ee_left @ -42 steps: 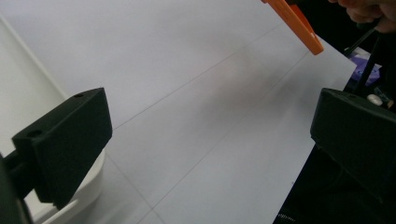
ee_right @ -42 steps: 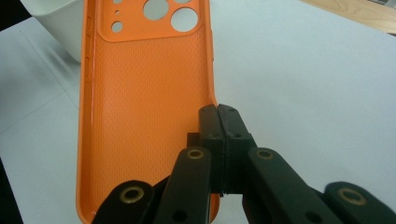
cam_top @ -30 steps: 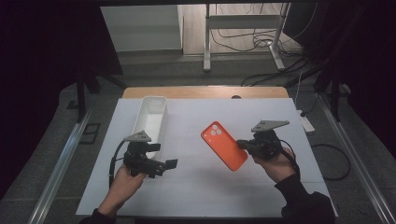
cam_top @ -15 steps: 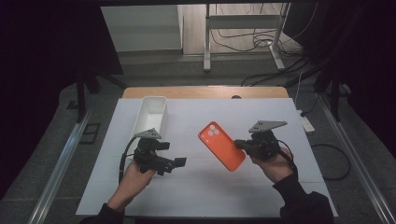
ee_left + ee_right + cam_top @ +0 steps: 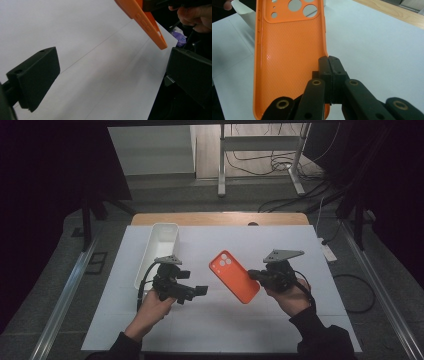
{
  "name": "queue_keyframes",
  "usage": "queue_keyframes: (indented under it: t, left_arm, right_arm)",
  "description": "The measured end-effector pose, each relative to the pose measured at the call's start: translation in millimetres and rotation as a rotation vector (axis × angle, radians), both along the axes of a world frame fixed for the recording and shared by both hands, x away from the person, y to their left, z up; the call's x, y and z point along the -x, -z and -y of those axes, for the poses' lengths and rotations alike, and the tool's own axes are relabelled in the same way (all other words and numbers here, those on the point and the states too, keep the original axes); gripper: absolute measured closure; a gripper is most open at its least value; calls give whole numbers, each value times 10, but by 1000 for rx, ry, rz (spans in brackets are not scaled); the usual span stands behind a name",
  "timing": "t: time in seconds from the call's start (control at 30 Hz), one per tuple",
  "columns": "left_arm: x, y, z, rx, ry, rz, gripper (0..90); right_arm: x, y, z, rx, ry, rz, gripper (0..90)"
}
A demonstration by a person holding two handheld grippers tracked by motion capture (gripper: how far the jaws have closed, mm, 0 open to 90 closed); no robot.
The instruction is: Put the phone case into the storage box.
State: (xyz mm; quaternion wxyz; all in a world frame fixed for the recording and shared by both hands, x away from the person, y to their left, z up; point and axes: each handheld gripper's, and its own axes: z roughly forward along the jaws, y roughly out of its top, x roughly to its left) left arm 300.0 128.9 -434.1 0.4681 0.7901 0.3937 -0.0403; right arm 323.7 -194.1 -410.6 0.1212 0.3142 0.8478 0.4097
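Grip matters here: your right gripper point(image 5: 256, 275) pinches the case point(image 5: 234, 275) by one thin rim, so bring the wide-open left gripper point(image 5: 199, 291) squarely onto its free end.

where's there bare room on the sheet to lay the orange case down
Bare white sheet lies behind the right gripper, and along the near edge between the two forearms. It is crowded mid-sheet, where the orange phone case hangs between the left gripper and the right, and by the white tray.
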Motion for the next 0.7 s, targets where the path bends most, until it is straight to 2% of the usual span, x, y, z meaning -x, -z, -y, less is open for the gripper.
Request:
queue_keyframes:
  t: [0.33, 0.7]
  left_arm:
    - [-57, -2, 136, 36, 14, -26, 0]
    - [-117, 3, 273, 31, 26, -41, 0]
  right_arm:
    - [21, 4, -61, -6, -8, 5, 889]
    - [49, 5, -111, -6, -21, 11, 889]
